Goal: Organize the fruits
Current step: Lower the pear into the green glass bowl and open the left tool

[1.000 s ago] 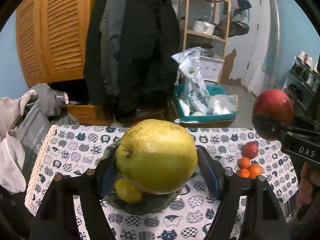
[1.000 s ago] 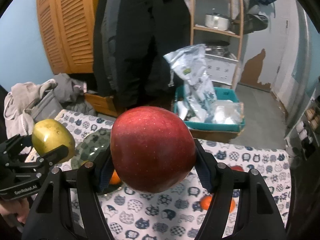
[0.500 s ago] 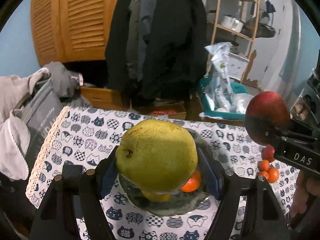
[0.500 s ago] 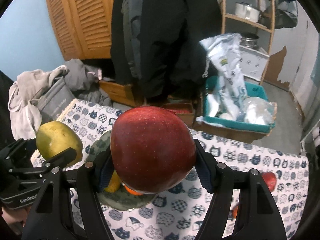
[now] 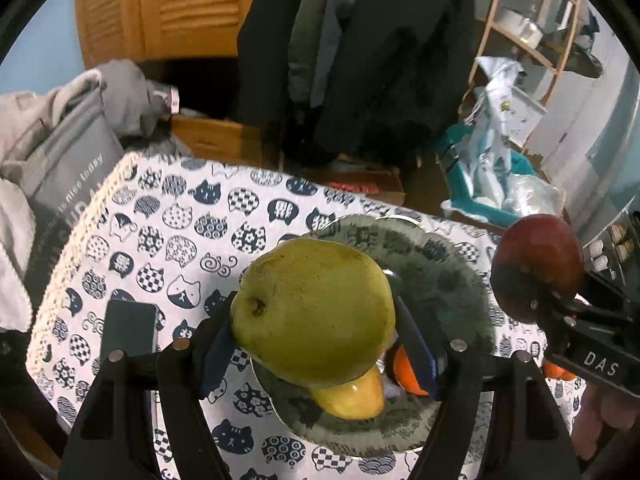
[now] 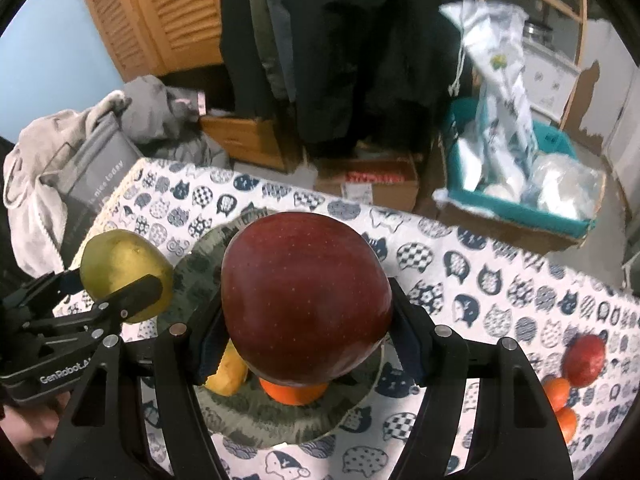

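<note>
My left gripper [image 5: 316, 344] is shut on a large green pear [image 5: 314, 312], held over the near left side of a dark green plate [image 5: 440, 280]. On the plate, under the pear, lie a yellow fruit [image 5: 352, 398] and an orange [image 5: 404, 372]. My right gripper [image 6: 308, 340] is shut on a big red apple [image 6: 304, 300], also above the plate [image 6: 280, 420], with the orange [image 6: 292, 394] and yellow fruit [image 6: 228, 372] beneath it. The apple [image 5: 536, 268] shows at the right of the left wrist view; the pear [image 6: 124, 276] shows at the left of the right wrist view.
A tablecloth [image 5: 180, 240] with cat prints covers the table. A dark phone [image 5: 130, 328] lies left of the plate. A small red fruit [image 6: 584, 360] and several oranges [image 6: 560, 400] sit at the right. Beyond the far edge are clothes [image 6: 72, 152], cardboard boxes [image 6: 372, 180] and a teal bin [image 6: 520, 200].
Both grippers have come down and forward over the plate with their fruits still gripped. The plate, orange and yellow fruit now appear larger and closer beneath them.
</note>
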Demonstrator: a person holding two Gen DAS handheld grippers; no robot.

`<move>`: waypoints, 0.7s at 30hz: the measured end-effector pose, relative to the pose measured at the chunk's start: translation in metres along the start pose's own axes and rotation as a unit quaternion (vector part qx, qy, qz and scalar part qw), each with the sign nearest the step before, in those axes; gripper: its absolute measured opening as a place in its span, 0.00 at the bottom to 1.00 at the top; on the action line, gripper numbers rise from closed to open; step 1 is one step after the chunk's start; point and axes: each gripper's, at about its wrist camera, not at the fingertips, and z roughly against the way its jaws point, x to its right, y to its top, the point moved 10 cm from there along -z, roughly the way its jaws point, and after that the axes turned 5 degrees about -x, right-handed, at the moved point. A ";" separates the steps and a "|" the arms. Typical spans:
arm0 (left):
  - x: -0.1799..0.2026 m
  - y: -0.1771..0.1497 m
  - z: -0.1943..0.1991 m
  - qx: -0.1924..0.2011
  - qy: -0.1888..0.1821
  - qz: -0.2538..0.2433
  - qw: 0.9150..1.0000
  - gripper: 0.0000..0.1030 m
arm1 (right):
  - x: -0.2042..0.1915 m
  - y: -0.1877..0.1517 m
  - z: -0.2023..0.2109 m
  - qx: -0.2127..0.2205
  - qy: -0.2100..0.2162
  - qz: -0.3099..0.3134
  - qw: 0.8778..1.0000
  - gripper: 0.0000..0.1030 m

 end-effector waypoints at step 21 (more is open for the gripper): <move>-0.003 -0.020 -0.066 -0.065 0.004 0.009 0.998 0.74 | 0.017 -0.021 -0.050 -0.047 0.000 -0.021 0.999 0.69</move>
